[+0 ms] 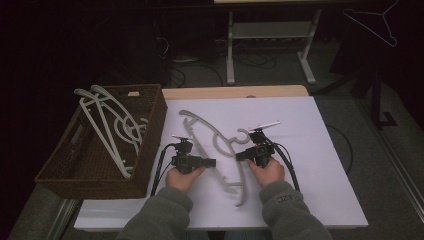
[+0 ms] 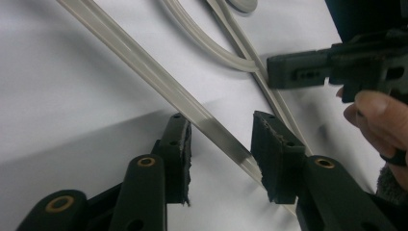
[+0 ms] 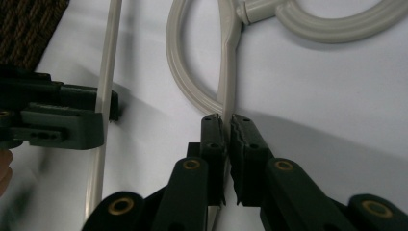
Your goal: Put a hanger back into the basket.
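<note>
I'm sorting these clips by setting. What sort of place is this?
Probably a lab or workshop set up for recording, not a home: a white sheet covers the table, cables trail over the bare floor behind it, and a metal-legged bench stands in the dim background.

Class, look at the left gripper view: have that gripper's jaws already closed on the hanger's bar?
No. The left gripper has its jaws apart on either side of the hanger bar, with a clear gap on each side of it.
</note>
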